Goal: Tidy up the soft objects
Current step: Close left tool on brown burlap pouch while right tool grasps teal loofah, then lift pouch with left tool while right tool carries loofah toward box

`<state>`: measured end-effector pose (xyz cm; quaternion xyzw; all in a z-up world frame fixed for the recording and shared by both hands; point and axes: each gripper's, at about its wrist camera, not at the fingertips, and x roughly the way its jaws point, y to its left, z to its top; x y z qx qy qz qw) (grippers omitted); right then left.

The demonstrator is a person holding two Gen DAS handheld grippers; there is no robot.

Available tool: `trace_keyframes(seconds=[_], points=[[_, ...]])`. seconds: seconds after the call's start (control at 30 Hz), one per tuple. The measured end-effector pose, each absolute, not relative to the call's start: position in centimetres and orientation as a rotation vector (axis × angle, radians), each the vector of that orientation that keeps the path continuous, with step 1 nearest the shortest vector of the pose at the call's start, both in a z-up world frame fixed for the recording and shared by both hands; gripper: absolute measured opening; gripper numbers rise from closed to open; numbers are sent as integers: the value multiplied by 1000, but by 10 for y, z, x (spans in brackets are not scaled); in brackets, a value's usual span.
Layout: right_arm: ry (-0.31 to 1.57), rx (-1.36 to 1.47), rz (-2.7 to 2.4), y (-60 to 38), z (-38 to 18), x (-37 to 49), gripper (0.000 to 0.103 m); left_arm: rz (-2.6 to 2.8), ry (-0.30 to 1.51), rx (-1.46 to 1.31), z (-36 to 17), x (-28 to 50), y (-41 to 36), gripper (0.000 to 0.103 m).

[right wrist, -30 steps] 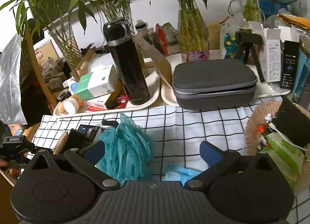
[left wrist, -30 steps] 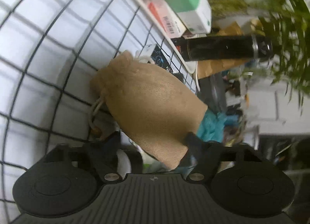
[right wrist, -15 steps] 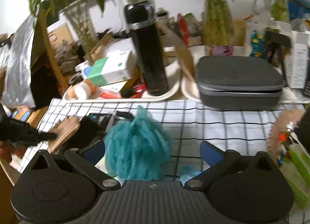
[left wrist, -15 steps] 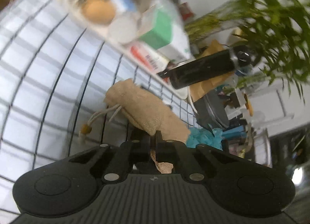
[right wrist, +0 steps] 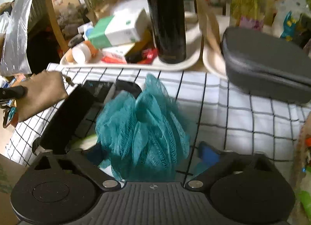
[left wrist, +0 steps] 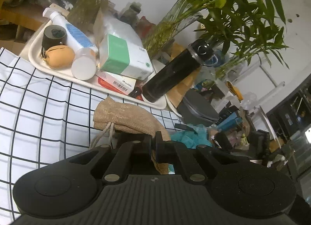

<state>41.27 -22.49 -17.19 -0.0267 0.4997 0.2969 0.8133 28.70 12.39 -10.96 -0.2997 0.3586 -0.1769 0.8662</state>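
Since a second ago, the left hand-held gripper (left wrist: 153,143) has gone from spread wide around the burlap pouch (left wrist: 124,117) to clamped on its lower edge, and the pouch now hangs lifted off the checked cloth (left wrist: 38,108) on the bench. Meanwhile the right hand-held gripper (right wrist: 153,151) has advanced until the teal bath pouf (right wrist: 143,127) fills the gap between its fingers.

Nearest in the right wrist view, the blue-padded fingers stand apart on either side of the pouf, not yet pinching it. A black rectangular object (right wrist: 64,119) lies just left of the pouf on the cloth. Further left, the pouch shows again, held in the air at the bench edge.

Beyond the cloth sits a white tray (right wrist: 186,63) carrying a black flask (right wrist: 165,16) and a green-and-white box (right wrist: 116,30); a grey zip case (right wrist: 266,65) rests to the right.

By my reading, the step in hand is collecting both soft items: one is secured, the other framed. Next, the right fingers need to close deep enough into the mesh to hold, since its loose ruffles could slip.
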Motion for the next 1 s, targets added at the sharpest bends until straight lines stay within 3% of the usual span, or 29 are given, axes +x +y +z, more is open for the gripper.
trace_keyframes(seconds=[0.03, 0.13, 0.23, 0.7, 1.0], points=[[1076, -44, 648, -225, -172, 413, 64, -370, 749, -625, -109, 287, 124, 3], [1061, -28, 665, -224, -167, 410, 45, -369, 740, -625, -108, 285, 126, 3], [1035, -28, 662, -226, -160, 407, 38, -372, 730, -623, -105, 284, 126, 3], [813, -49, 642, -247, -100, 379, 34, -371, 673, -459, -86, 267, 109, 3], [726, -62, 655, -256, -74, 351, 34, -380, 544, -366, -54, 241, 101, 3]])
